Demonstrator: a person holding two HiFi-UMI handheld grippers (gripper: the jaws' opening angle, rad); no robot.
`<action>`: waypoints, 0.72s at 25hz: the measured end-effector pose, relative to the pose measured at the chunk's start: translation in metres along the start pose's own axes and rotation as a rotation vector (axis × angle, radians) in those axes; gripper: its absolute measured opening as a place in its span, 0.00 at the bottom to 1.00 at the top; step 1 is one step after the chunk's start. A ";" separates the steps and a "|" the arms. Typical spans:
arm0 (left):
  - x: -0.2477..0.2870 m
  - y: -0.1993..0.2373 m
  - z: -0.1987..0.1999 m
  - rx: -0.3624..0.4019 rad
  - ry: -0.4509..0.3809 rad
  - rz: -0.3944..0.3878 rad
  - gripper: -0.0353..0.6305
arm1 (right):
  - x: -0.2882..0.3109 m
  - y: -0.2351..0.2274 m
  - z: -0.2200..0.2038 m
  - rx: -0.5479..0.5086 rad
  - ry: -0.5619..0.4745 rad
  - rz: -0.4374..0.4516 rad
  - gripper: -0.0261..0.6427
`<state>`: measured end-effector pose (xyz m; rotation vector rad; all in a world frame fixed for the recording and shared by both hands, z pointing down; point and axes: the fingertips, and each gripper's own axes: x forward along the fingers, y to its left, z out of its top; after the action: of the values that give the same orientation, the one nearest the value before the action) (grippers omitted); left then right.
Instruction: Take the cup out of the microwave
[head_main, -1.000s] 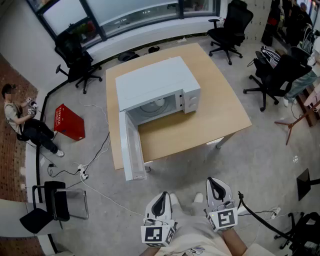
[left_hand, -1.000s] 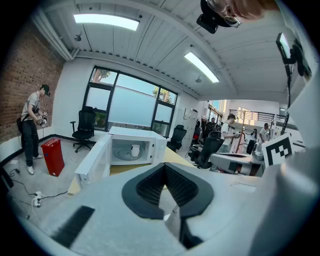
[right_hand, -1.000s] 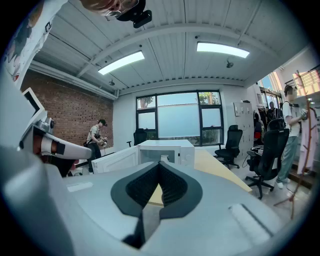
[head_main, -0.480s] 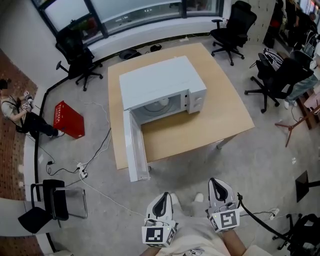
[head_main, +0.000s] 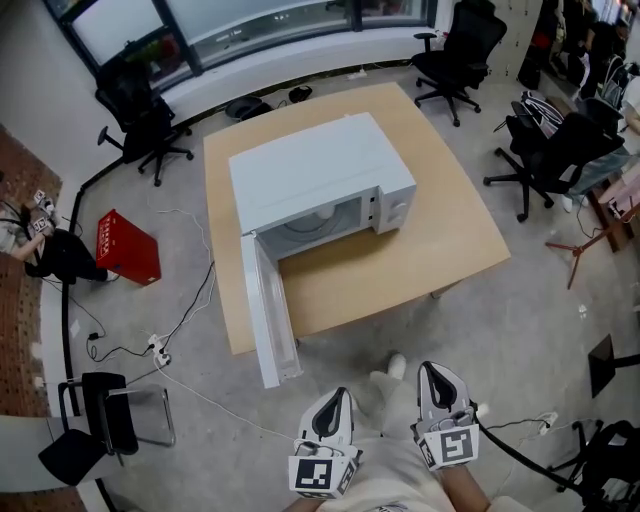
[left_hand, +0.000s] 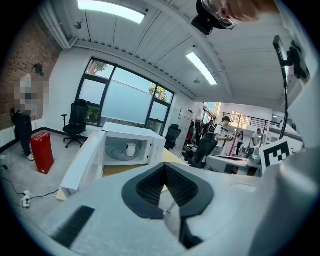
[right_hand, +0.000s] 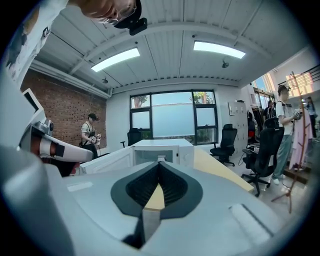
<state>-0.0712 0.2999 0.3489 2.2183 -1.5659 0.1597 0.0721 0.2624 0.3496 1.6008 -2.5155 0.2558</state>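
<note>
Wooden table (head_main: 440, 230) bears the open microwave (head_main: 310, 170) (office chairs (head_main: 140, 110) around); left gripper (head_main: 338, 396), right gripper (head_main: 430, 370): jaws pressed together.

- Cup (left_hand: 131, 149): in your head view it sits mostly hidden under the microwave (head_main: 315, 170) roof. In your right gripper view only its top shows above the right gripper (right_hand: 159, 172).
- Control panel (head_main: 397, 205): markings too small to read.
- Person (head_main: 50, 255): cut off by the head view's left edge, and blurred over in your left gripper view.
</note>
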 end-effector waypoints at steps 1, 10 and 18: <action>0.007 0.003 0.001 0.001 0.005 0.003 0.06 | 0.008 -0.005 -0.001 0.003 0.005 0.001 0.05; 0.120 0.036 0.034 0.012 0.013 0.113 0.06 | 0.122 -0.069 0.020 0.001 -0.007 0.099 0.05; 0.190 0.048 0.073 0.037 -0.069 0.208 0.06 | 0.188 -0.100 0.046 -0.019 -0.068 0.188 0.05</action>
<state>-0.0579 0.0913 0.3578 2.1043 -1.8448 0.1754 0.0824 0.0452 0.3514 1.3895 -2.7148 0.2018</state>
